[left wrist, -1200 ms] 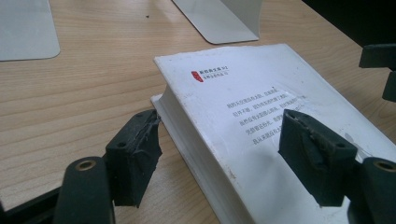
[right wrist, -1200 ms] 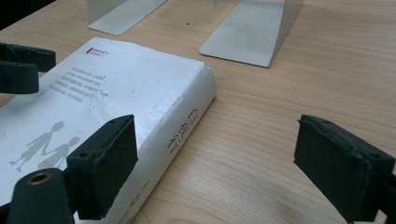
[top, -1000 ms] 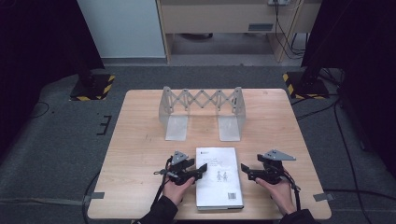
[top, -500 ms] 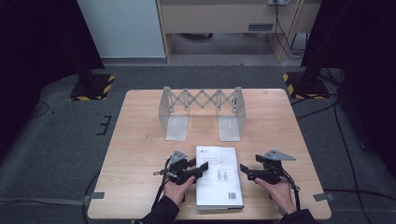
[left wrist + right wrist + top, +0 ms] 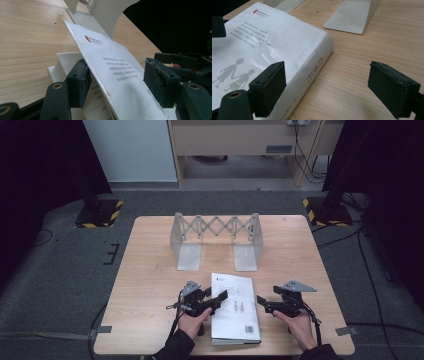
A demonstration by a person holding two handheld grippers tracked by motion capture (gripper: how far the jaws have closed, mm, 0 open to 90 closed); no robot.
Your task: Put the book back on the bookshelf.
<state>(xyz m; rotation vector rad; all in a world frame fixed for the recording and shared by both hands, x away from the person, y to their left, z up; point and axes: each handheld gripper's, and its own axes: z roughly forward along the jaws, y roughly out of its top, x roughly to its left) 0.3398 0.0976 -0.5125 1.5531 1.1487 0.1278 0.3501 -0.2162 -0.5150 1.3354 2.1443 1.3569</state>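
Note:
A white paperback book (image 5: pixel 235 307) lies flat on the wooden table (image 5: pixel 150 270) near its front edge. My left gripper (image 5: pixel 219 300) is at the book's left edge. Its jaws have just been opening and stand open. The raised front cover (image 5: pixel 110 57) slants between them and rests on one pad (image 5: pixel 80 75), while the other pad (image 5: pixel 160 80) stands clear of it. My right gripper (image 5: pixel 263 304) is open at the book's right side. One of its pads (image 5: pixel 270 82) hangs over the cover (image 5: pixel 274 37) by the spine, and the other (image 5: pixel 392 85) is above bare wood.
A grey expanding book rack (image 5: pixel 216 227) with two flat foot plates stands at the middle back of the table. One foot plate (image 5: pixel 352 17) lies just beyond the book. The rack's end (image 5: pixel 105 12) rises behind the cover. Bare wood lies left and right of the book.

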